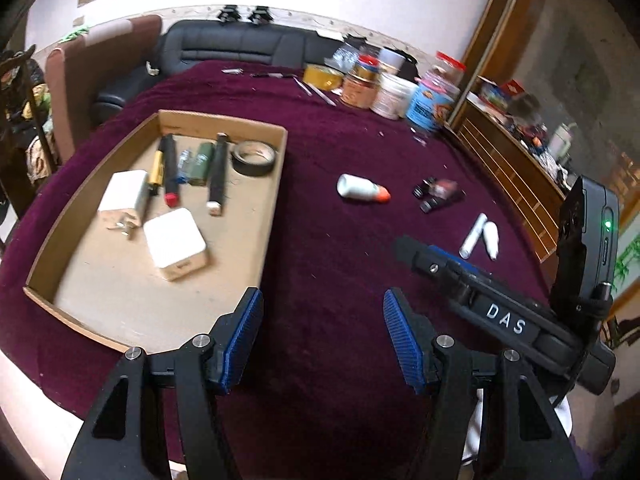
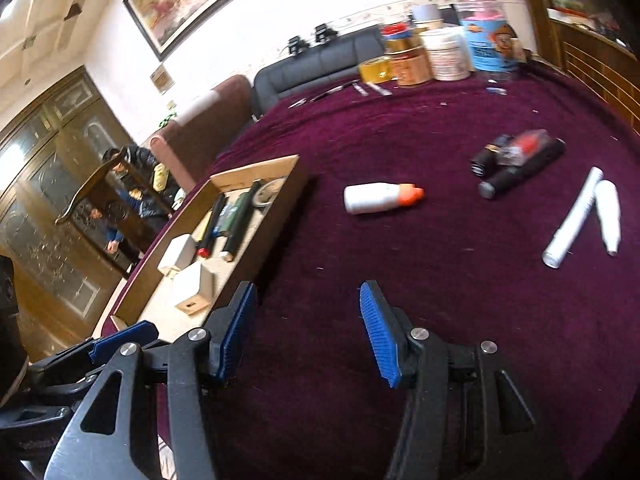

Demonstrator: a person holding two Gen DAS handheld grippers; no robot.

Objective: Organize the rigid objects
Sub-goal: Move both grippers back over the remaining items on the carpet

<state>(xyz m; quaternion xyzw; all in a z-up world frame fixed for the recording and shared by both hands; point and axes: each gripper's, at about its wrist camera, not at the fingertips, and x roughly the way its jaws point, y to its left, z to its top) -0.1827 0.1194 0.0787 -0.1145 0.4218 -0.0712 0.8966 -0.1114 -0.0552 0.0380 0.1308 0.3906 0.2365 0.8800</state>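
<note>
A cardboard tray (image 1: 276, 184) (image 2: 276, 216) on the purple table holds two white blocks (image 1: 176, 244), pens, a dark stick and a black tape roll (image 1: 254, 158). Loose on the cloth lie a white bottle with an orange cap (image 1: 360, 188) (image 2: 380, 198), a pile of small black items (image 1: 438, 194) (image 2: 516, 160) and two white tubes (image 1: 480, 236) (image 2: 584, 216). My left gripper (image 1: 324, 332) is open and empty, just right of the tray's near corner. My right gripper (image 2: 308, 328) is open and empty above bare cloth; it shows in the left wrist view (image 1: 416, 256) near the tubes.
Several jars, tubs and a yellow tape roll (image 1: 384, 84) (image 2: 436, 52) stand at the table's far edge, with thin metal tools (image 1: 316, 92) beside them. A dark sofa (image 1: 240, 46) lies beyond. Wooden shelving (image 1: 516, 160) runs along the right edge.
</note>
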